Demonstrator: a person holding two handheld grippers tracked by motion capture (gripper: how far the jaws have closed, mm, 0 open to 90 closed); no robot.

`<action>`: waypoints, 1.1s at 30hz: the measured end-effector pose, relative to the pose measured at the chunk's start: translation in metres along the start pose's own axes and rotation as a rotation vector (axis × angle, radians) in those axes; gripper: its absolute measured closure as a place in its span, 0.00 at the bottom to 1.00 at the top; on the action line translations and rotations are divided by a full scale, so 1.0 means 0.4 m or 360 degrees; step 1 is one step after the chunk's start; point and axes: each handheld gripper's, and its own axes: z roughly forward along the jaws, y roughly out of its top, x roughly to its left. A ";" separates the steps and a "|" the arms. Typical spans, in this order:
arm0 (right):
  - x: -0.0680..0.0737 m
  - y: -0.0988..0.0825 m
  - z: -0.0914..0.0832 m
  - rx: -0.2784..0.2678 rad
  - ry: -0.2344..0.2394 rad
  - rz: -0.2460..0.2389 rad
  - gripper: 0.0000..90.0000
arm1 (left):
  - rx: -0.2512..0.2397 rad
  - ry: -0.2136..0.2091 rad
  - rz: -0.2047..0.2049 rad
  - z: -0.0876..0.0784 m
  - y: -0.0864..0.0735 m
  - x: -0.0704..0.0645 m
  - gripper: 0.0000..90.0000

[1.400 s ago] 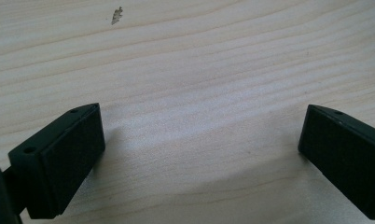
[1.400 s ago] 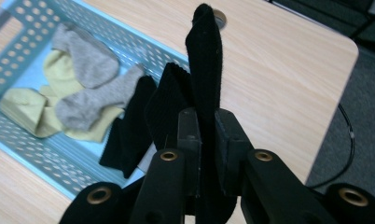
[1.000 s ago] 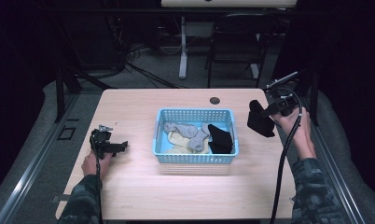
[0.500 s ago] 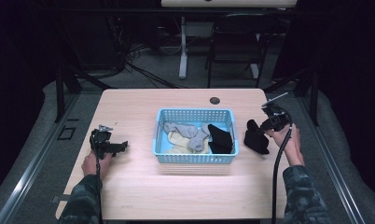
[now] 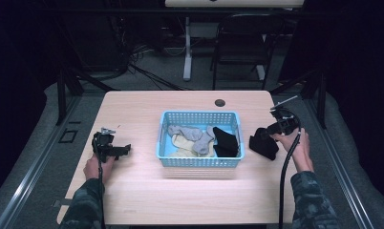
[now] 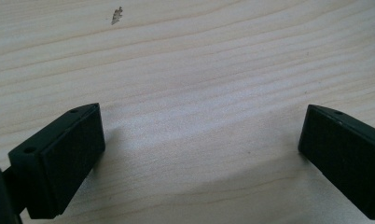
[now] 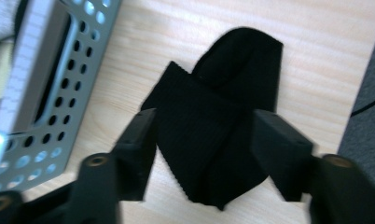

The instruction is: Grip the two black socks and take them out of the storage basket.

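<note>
Sock [image 7: 213,126] black, folded, part-hidden between released right fingers [image 7: 139,140], left fingers [image 6: 69,158] spread.

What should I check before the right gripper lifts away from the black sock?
1. Black sock lies on the table beside the blue basket: ok.
2. Right gripper jaws have just been opening, sock between them, pads clear of the fabric: cannot tell.
3. Sock is clear of the basket wall: ok.
4. Left gripper open, nothing between its jaws: ok.
5. More socks in the basket, a black sock among them: ok.
</note>
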 end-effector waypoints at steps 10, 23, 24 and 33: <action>0.074 0.022 -0.102 -0.0125 0.0012 -0.0182 0.10 | 0.0000 0.0000 -0.0001 0.000 0.000 0.000 0.00; 0.231 0.064 -0.171 -0.0223 0.0052 -0.0458 0.00 | 0.0000 0.0000 -0.0001 0.000 0.000 0.000 0.00; 0.239 0.067 -0.171 -0.0221 0.0048 -0.0473 0.00 | 0.0000 0.0000 -0.0001 0.000 0.000 0.000 0.00; 0.331 0.095 -0.131 -0.0163 0.0058 -0.0649 0.00 | 0.0000 0.0000 0.0002 0.000 0.000 0.000 0.00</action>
